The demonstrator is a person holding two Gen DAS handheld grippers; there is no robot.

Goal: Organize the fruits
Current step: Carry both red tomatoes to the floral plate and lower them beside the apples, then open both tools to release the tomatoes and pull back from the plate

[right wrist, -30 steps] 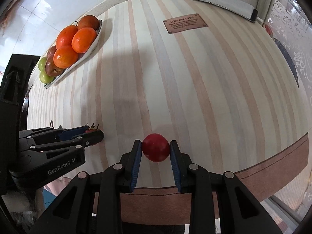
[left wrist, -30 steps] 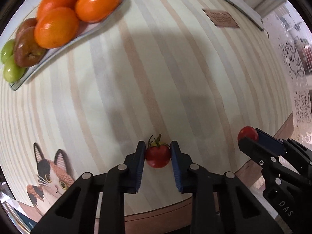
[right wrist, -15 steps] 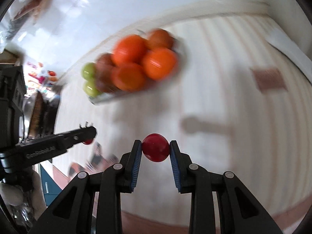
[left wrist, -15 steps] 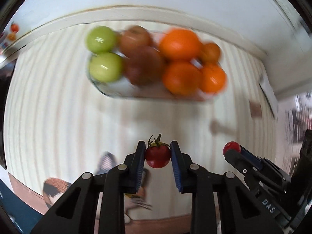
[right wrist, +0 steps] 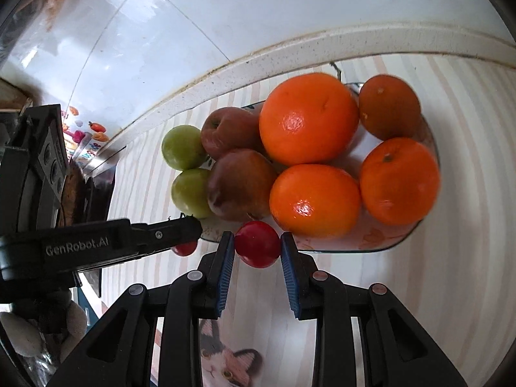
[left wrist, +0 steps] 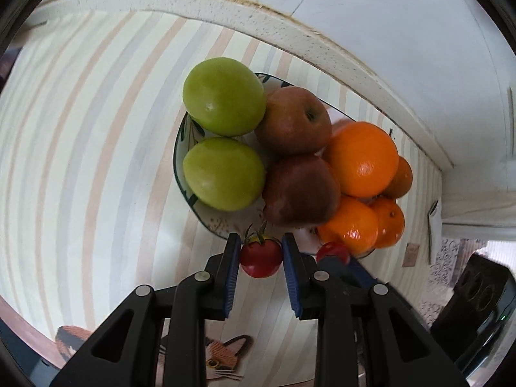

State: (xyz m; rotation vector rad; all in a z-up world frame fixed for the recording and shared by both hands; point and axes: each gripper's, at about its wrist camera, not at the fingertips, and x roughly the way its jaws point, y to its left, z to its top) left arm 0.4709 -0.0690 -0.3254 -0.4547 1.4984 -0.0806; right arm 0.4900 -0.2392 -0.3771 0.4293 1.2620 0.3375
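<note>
My left gripper (left wrist: 261,258) is shut on a small red tomato with a green stem (left wrist: 260,257). It hangs just in front of the near rim of the fruit plate (left wrist: 179,161). The plate holds two green fruits (left wrist: 224,96), two red-brown apples (left wrist: 293,122) and several oranges (left wrist: 362,158). My right gripper (right wrist: 257,248) is shut on a stemless red tomato (right wrist: 257,243), also at the plate's near rim (right wrist: 338,250), in front of the oranges (right wrist: 314,200). In the right wrist view the left gripper (right wrist: 185,230) comes in from the left with its tomato (right wrist: 184,248) below its tip.
The plate stands on a striped tablecloth close to a speckled ledge (left wrist: 290,42) and a white wall. A cat picture (left wrist: 222,358) is printed on the cloth under both grippers. Dark clutter and colourful items (right wrist: 80,142) lie off the table's left end.
Both grippers have swept across the table to the fruit plate, which now fills both views. Each keeps its tomato. The two grippers have drawn closer together.
</note>
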